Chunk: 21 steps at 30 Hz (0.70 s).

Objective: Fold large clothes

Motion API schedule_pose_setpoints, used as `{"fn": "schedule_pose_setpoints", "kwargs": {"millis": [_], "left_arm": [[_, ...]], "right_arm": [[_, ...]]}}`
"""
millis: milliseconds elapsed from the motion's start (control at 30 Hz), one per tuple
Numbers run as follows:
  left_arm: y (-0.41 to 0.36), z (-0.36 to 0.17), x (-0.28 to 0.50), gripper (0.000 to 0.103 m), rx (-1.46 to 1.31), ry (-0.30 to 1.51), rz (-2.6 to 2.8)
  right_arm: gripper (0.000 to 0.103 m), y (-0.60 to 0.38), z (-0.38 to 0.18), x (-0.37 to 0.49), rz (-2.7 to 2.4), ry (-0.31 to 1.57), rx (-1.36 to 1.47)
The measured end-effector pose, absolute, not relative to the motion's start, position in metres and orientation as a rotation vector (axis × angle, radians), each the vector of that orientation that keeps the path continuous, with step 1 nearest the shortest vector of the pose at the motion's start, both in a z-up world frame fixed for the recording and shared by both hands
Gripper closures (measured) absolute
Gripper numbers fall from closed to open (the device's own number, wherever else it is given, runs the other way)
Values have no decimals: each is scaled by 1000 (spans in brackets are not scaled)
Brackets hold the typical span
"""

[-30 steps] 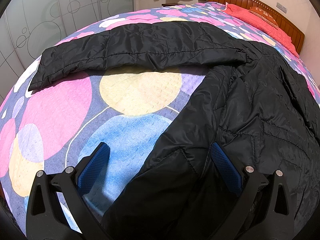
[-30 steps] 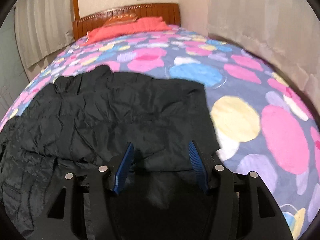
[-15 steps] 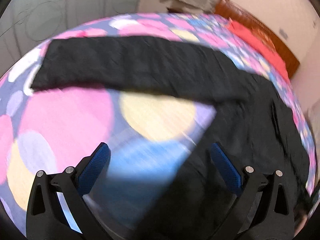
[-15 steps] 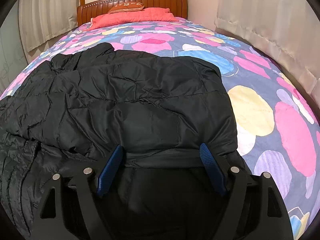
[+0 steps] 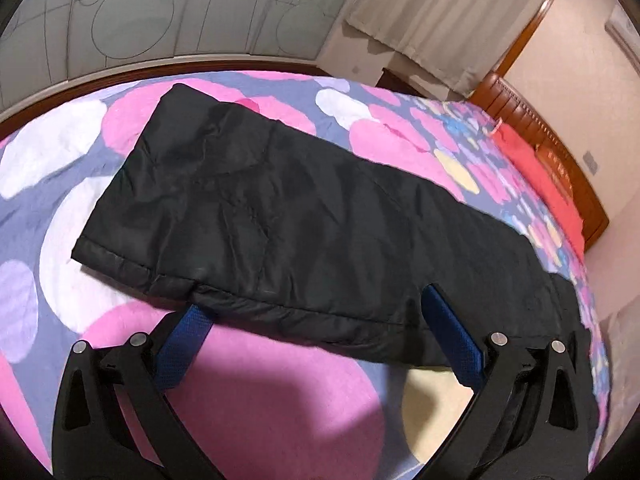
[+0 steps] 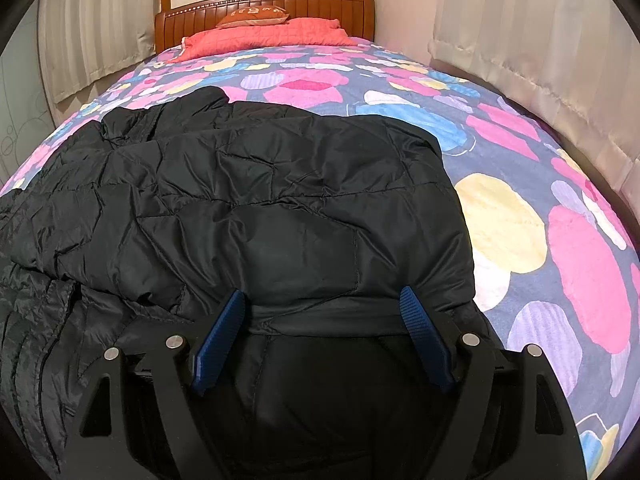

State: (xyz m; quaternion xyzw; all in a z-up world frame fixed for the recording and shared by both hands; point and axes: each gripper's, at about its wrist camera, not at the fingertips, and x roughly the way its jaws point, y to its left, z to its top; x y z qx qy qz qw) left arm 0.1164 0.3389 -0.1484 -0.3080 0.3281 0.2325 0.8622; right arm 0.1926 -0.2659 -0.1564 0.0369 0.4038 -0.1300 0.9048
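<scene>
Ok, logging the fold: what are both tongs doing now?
Left tongs: open, at the jacket sleeve edge.
Right tongs: open, over the jacket.

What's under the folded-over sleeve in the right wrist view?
The sleeve lies across the black jacket, whose quilted body shows at the left. What the sleeve covers, and the bedspread beneath the jacket, are hidden.

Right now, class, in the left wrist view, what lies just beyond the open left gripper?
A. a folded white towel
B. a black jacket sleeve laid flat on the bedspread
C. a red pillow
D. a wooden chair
B: the black jacket sleeve stretches flat across the bedspread, ahead of the left gripper.
</scene>
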Motion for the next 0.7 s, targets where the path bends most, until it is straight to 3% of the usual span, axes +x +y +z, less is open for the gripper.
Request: {"fn": "schedule_pose_setpoints", "kwargs": {"millis": [133,333,500,567,633,667,700], "left_arm": [[337,-143,116,2,-647,699,498],[350,-145,71,2,-909,539,485],[380,-146,96,4,-891,546,533],[387,-144,101,20,-866,547,600],[390,-141,100,44,-841,556,643],[390,-140,99,50,-824,553,647],[390,-140,99,62,-817,554,653]], "right_arm": [[24,-267,-155,192,-268,832,78],[24,-268,-154,191,-268,830,80],[24,-267,-154,191,-269,830,79],[24,-267,-153,190,-268,828,79],[24,-269,-152,191,-268,827,78],[24,-268,-153,190,-268,827,77],[24,-268,-152,191,-269,827,77]]}}
